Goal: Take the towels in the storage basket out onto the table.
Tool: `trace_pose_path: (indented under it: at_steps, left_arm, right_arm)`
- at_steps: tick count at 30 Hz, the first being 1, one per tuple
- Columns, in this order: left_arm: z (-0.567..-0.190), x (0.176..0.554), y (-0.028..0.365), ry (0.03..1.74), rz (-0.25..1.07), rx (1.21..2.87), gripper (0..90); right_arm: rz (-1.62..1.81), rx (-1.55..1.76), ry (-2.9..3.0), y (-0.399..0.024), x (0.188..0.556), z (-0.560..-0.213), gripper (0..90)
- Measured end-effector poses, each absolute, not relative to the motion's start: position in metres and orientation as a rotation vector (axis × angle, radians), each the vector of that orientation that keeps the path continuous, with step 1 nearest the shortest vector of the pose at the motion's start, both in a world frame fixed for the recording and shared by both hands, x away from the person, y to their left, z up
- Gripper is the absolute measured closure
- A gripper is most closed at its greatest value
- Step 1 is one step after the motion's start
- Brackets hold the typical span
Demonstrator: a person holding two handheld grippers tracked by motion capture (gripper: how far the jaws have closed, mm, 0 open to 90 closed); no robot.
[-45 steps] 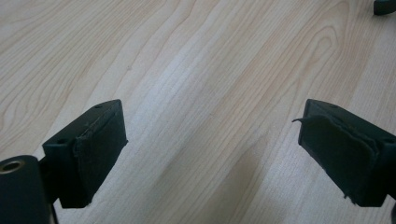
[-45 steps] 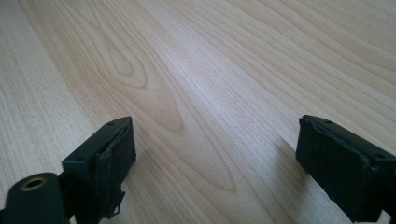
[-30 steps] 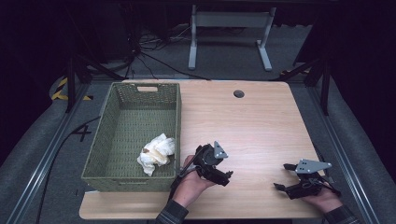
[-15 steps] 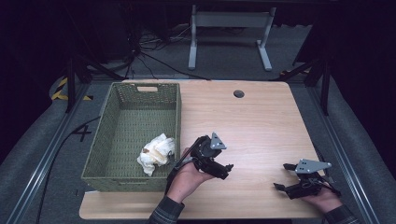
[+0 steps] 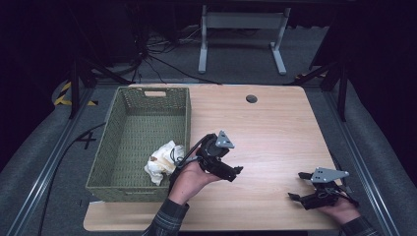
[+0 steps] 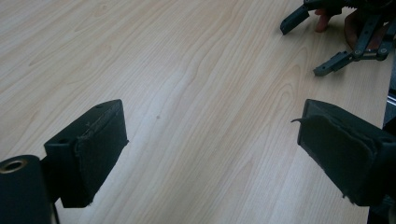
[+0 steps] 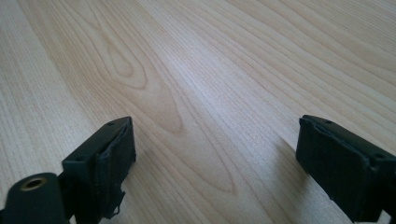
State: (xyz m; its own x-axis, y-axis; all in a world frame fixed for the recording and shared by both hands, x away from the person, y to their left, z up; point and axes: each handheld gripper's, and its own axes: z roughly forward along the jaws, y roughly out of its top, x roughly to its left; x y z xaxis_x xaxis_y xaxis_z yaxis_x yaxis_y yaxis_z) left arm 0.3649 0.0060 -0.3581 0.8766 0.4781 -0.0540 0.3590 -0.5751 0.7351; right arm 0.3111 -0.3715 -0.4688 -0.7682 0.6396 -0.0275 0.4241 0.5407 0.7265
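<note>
My left gripper is held above the wooden table just right of the green woven basket, with its jaws pointing toward the table's right. In the left gripper view its jaws stand wide open with bare wood between them, and the right gripper shows farther off, also open. My right gripper rests low near the front right corner of the table. Its jaws are spread wide over bare wood. A crumpled white wad lies in the basket's near right corner.
A round cable hole sits near the table's far edge. The basket's right wall stands close to my left hand. A metal frame stands on the floor beyond the table.
My left gripper has risen and moved a little away from the table's front edge. The right gripper has stayed where it was.
</note>
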Motion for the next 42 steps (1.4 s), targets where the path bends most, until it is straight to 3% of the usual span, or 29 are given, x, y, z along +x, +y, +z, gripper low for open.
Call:
trace_pose_path:
  at_steps: [25,42]
  left_arm:
    - [-0.337,0.376,0.071,0.673,0.253,2.176,9.5]
    - [-0.343,0.376,0.125,0.779,0.307,2.132,10.3]
  right_arm:
    - [1.059,0.885,2.491,-0.371,0.311,-0.469,12.2]
    - [1.059,0.885,2.491,-0.371,0.311,-0.469,12.2]
